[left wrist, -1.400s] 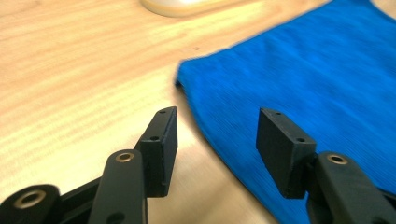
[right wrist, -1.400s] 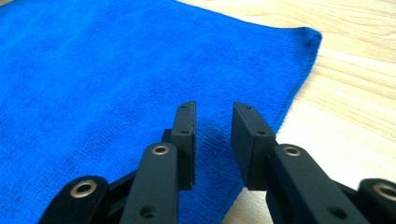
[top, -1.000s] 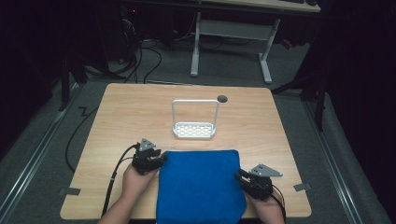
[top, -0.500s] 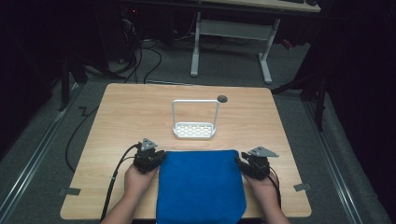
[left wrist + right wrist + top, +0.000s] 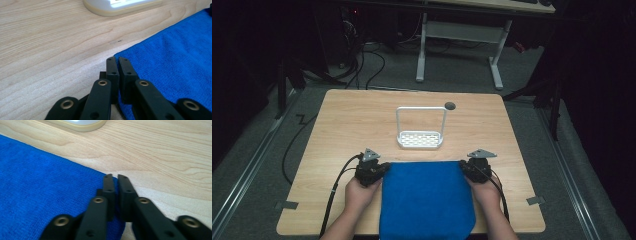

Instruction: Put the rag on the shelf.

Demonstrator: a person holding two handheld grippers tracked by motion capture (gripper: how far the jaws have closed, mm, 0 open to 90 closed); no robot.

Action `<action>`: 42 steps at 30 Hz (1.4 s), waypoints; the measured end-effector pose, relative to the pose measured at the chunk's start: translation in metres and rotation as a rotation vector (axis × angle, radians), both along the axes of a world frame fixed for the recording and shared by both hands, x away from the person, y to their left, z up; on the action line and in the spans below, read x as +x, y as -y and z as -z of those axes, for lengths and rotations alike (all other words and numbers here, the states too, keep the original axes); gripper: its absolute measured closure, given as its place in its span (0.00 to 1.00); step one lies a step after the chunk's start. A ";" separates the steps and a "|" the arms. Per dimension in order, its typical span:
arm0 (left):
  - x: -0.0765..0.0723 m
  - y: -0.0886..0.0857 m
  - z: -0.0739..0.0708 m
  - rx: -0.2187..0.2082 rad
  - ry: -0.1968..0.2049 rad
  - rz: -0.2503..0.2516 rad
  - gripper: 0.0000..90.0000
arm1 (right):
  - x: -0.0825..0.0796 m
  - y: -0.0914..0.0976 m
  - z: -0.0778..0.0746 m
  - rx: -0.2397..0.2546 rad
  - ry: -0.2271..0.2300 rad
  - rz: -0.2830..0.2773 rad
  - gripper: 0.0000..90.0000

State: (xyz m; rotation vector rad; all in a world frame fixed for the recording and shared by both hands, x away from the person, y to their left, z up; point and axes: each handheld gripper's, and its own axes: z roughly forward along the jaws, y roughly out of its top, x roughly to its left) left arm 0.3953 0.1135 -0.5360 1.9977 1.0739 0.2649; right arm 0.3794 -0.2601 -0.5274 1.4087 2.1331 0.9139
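Observation:
A blue cloth lies flat on the near half of the wooden table and hangs over its front edge. My left gripper sits at the cloth's far left corner. In the left gripper view the left gripper is shut, with the edge of the cloth running in between its jaws. My right gripper is at the far right corner. The right gripper view shows the right gripper shut on the corner of the cloth.
A white wire rack with a tall hoop handle stands just beyond the cloth at the table's middle. Behind it is a dark cable hole. The rack's base lies close ahead of both grippers. Cables trail off the table's left side.
My right gripper has moved forward along the cloth's right edge, from near the front to its far right corner. The left gripper and the cloth have stayed in place.

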 end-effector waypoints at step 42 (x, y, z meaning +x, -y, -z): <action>-0.089 -0.031 -0.096 -0.360 0.592 -0.042 0.98 | -0.095 -0.011 -0.101 0.216 0.573 -0.091 0.98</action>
